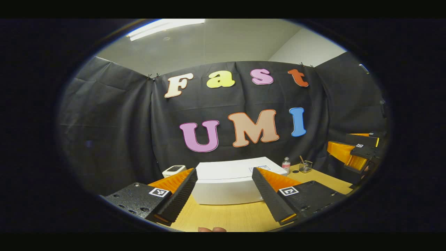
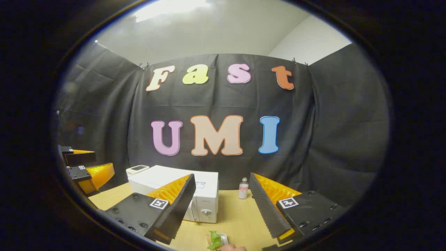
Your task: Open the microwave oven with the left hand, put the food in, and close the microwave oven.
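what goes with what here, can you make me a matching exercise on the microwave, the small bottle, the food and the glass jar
Things:
1. microwave
2. bottle
3. food
4. jar

Descriptions:
a. green, at the near table edge
b. white box, door shut
c. clear, with a stick standing in it
d. small, with a pink label, right of the microwave

Pairs: 1-b, 2-d, 3-a, 4-c

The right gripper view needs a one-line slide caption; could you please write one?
Open right claw above the wooden table, facing the closed white microwave, a small bottle and the green food.
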{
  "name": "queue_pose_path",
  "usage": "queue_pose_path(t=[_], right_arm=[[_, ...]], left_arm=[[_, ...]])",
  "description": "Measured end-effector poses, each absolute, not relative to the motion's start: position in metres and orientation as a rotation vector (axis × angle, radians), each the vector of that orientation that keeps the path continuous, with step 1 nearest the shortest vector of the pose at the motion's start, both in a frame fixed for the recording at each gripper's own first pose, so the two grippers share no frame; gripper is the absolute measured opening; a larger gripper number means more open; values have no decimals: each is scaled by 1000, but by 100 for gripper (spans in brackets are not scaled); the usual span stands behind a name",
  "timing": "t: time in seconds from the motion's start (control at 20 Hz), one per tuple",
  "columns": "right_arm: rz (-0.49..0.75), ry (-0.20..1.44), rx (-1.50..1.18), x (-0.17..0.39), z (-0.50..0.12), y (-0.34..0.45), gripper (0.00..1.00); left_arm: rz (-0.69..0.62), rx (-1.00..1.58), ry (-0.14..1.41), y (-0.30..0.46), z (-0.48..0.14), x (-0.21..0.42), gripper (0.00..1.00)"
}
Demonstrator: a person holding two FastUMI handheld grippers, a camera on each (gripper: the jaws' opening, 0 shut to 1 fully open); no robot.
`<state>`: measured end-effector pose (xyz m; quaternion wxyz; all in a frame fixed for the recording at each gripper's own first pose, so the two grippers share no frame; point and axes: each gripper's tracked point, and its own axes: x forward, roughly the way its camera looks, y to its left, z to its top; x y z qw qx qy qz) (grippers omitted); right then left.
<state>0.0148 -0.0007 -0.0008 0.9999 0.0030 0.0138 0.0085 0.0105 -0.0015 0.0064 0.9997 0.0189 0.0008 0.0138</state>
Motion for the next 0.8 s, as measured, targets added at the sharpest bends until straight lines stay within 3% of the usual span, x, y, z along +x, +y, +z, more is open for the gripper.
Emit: queue_pose_path(t=[0.8], right_arm=[[-3, 30, 13, 23, -7, -11, 98]], left_arm=[[42, 17, 17, -8, -8, 27, 98]])
